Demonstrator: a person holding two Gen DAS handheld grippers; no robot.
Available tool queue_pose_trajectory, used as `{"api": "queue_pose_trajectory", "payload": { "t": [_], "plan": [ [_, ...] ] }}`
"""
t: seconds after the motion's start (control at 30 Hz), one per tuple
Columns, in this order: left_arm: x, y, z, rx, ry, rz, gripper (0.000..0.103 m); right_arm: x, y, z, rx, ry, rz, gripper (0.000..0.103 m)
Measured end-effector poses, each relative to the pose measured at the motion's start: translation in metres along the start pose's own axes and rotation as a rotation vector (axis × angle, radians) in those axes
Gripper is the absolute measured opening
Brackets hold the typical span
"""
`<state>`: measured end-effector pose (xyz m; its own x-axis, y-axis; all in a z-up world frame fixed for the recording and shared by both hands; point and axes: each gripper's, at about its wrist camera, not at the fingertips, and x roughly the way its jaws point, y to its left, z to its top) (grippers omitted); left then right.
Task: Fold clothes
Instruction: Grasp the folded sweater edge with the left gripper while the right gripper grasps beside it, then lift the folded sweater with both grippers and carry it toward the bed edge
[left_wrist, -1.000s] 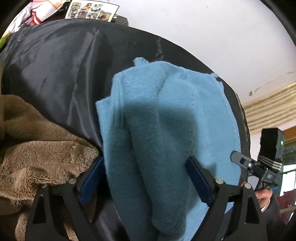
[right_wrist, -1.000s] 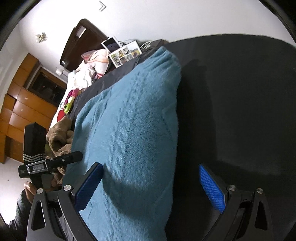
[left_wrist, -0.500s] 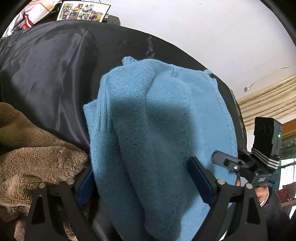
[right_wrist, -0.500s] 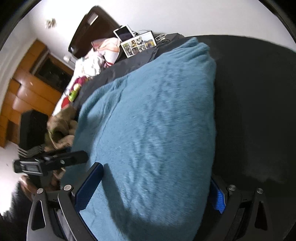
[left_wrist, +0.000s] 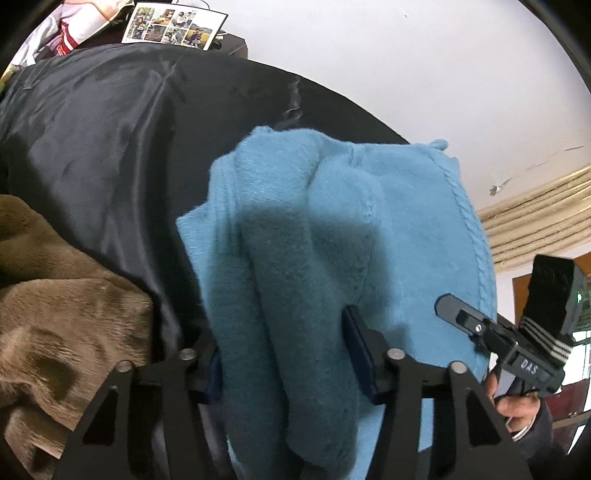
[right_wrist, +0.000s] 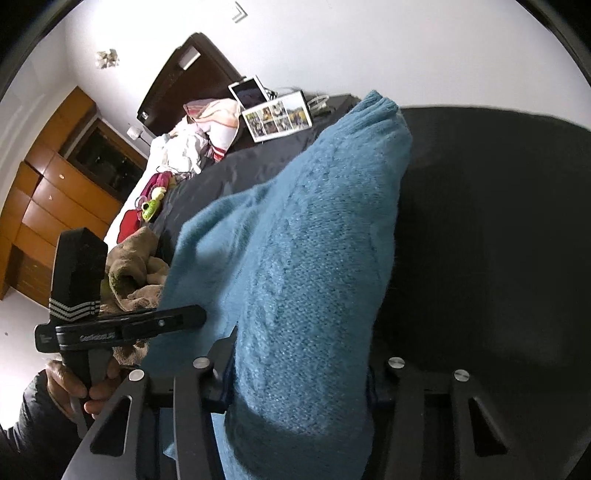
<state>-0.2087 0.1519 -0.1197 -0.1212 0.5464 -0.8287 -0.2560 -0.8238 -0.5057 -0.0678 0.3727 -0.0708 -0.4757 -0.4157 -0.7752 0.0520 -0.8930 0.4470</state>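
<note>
Left gripper (left_wrist: 286, 363): fingers (left_wrist: 360, 356) closing, about half open, a thick fold of the blue sweater (left_wrist: 332, 236) bunched between them; both pads press into the knit. Left pad mostly buried under the fabric.

Right gripper (right_wrist: 299, 380): fingers (right_wrist: 221, 384) closing too, about half open, the sweater's other folded edge (right_wrist: 314, 258) filling the gap; pads are largely hidden by the wool but the fabric bulges over both, so it looks pinched.

Sweater runs forward from both sets of fingers, lying on a dark satin cover (left_wrist: 110, 129) over the bed. Just left of the left fingers: a brown fleece garment (left_wrist: 55, 314), crumpled, beside the sweater. Right of the left fingers, the right gripper's body (left_wrist: 517, 343) shows with a hand (left_wrist: 517, 402) on its handle; in the right wrist view the left gripper's body (right_wrist: 110, 328) and the hand (right_wrist: 74, 387) holding it sit to the left.

Far beyond the fingers: a photo collage sheet (right_wrist: 277, 116), a tablet (right_wrist: 249, 90), heaped bedding (right_wrist: 199, 129), a dark headboard (right_wrist: 184, 74), wooden cabinets (right_wrist: 55, 184).
</note>
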Motion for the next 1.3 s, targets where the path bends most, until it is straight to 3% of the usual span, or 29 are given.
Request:
{"api": "queue_pose_trajectory", "payload": {
  "t": [0.3, 0.7, 0.9, 1.13, 1.23, 1.3],
  "plan": [
    [0.050, -0.096, 0.000, 0.073, 0.056, -0.021, 0.050, -0.063, -0.051, -0.002, 0.015, -0.070, -0.058, 0.050],
    [0.155, -0.273, 0.006, 0.203, 0.136, -0.050, 0.049, -0.169, -0.198, -0.020, 0.147, -0.151, -0.174, 0.049],
    [0.198, -0.341, 0.012, 0.241, 0.139, -0.043, 0.049, -0.211, -0.270, -0.024, 0.218, -0.199, -0.222, 0.049],
    [0.224, -0.390, 0.023, 0.250, 0.121, -0.013, 0.049, -0.226, -0.327, -0.021, 0.273, -0.229, -0.236, 0.049],
    [0.238, -0.380, 0.028, 0.241, 0.115, -0.001, 0.049, -0.226, -0.342, -0.014, 0.262, -0.229, -0.238, 0.049],
    [0.251, -0.385, 0.048, 0.240, 0.111, 0.010, 0.049, -0.225, -0.351, -0.008, 0.251, -0.229, -0.242, 0.049]
  ]
}}
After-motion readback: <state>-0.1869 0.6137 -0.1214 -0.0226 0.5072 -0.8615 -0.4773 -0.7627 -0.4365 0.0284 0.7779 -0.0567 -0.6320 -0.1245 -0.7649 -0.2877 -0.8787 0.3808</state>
